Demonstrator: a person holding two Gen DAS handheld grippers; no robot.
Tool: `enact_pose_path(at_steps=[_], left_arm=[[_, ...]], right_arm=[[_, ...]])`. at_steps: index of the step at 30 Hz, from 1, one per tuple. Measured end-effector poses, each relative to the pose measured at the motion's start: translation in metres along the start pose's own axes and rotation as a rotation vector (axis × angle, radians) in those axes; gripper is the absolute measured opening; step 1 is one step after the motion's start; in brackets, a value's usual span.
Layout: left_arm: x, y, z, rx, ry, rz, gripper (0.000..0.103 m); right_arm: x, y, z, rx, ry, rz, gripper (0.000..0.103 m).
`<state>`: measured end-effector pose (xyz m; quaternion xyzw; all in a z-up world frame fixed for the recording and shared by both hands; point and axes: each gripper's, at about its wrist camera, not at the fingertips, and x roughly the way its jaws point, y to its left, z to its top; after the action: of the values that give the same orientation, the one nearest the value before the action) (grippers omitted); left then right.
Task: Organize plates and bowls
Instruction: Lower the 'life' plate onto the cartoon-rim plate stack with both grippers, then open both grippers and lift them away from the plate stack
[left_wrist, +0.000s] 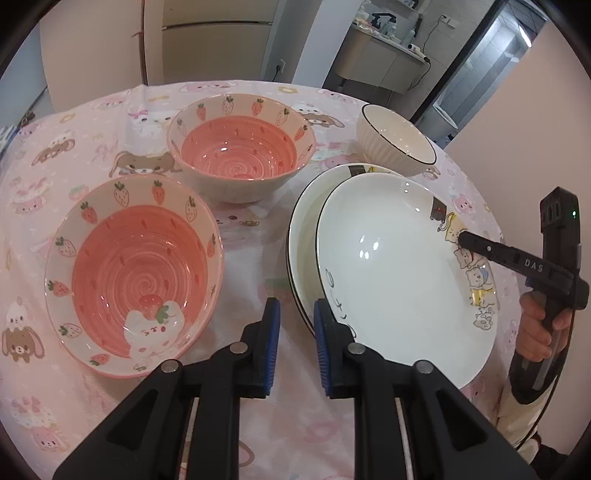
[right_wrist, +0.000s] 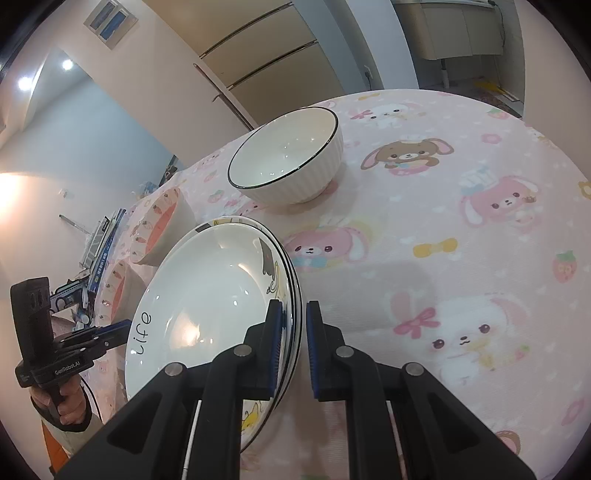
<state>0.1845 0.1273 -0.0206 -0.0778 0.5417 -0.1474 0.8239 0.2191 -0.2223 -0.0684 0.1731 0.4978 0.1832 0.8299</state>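
The right gripper (right_wrist: 291, 332) clenched the top plate (left_wrist: 388, 266) by its rim — steadying it on the stack — while the left gripper (left_wrist: 297, 325) hung beside it, grasping nothing.

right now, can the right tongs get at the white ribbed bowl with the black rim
Probably not yet: the right tongs are shut on the rim of the stacked white cartoon plates. The bowl stands apart beyond them across bare pink tablecloth, so the way looks free once they let go.

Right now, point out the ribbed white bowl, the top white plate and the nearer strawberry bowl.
ribbed white bowl (right_wrist: 291, 155): right wrist view, inner wall
top white plate (left_wrist: 388, 266): left wrist view, bare centre
nearer strawberry bowl (left_wrist: 133, 258): left wrist view, pink spiral
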Motion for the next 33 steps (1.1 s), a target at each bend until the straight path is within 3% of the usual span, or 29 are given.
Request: enact_pose_path(at_steps=[3, 5, 9, 12, 22, 27, 32, 33], left_arm=[[-0.007, 0.005, 0.002, -0.035, -0.023, -0.028, 0.017], [-0.015, 0.003, 0.001, -0.034, -0.052, -0.005, 0.017], [-0.016, -0.006, 0.000, -0.001, -0.044, -0.060, 0.028], [-0.003, -0.014, -0.002, 0.018, -0.029, 0.005, 0.029], [0.010, -0.012, -0.003, 0.010, -0.034, 0.052, 0.029], [0.008, -0.015, -0.003, 0.019, -0.039, 0.033, 0.029], [-0.034, -0.031, -0.008, 0.067, -0.213, 0.090, 0.031], [-0.044, -0.033, -0.009, 0.054, -0.260, 0.083, 0.041]], right_arm=[[0.000, 0.000, 0.000, 0.000, 0.000, 0.000, 0.012], [0.000, 0.001, 0.000, 0.000, 0.000, -0.002, 0.012], [0.001, 0.001, -0.001, -0.011, -0.002, -0.024, 0.019], [0.006, 0.006, 0.000, -0.030, -0.003, -0.045, 0.019], [0.011, 0.011, -0.001, -0.062, 0.011, -0.061, 0.022], [0.001, 0.022, -0.003, -0.107, -0.031, -0.056, 0.022], [-0.025, 0.030, -0.003, -0.124, -0.146, -0.105, 0.022], [-0.032, 0.035, -0.004, -0.137, -0.171, -0.136, 0.022]])
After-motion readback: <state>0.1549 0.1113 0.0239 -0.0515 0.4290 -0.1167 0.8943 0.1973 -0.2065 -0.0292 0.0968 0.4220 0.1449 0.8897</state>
